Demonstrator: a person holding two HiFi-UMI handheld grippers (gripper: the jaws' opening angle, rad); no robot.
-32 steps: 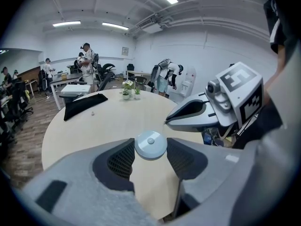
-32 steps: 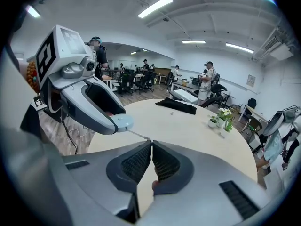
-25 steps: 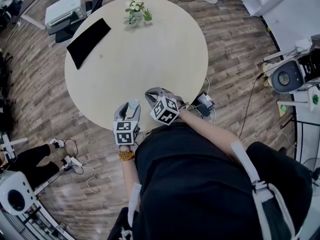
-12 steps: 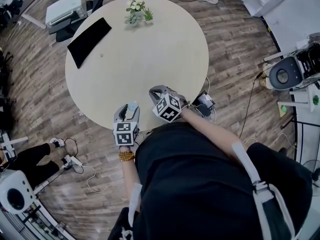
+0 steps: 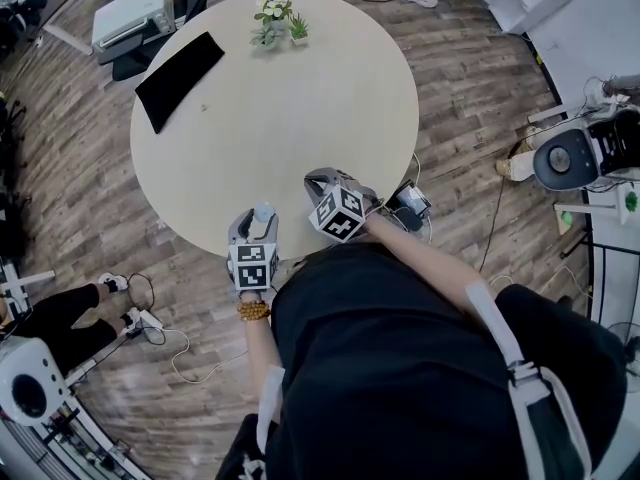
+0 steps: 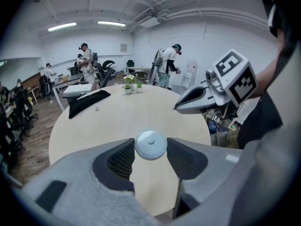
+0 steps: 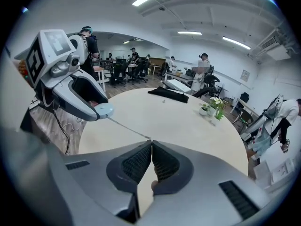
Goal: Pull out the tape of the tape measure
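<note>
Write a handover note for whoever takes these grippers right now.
Left claw: shut on the round tape measure, above the near edge of the table.
Right claw: shut on the end of the tape, close beside the left.
Done: a short stretch of tape is out, taut between the claws.
Left: draw the claws further apart to pull out more.

No text, label, brand or number is legible anywhere.
</note>
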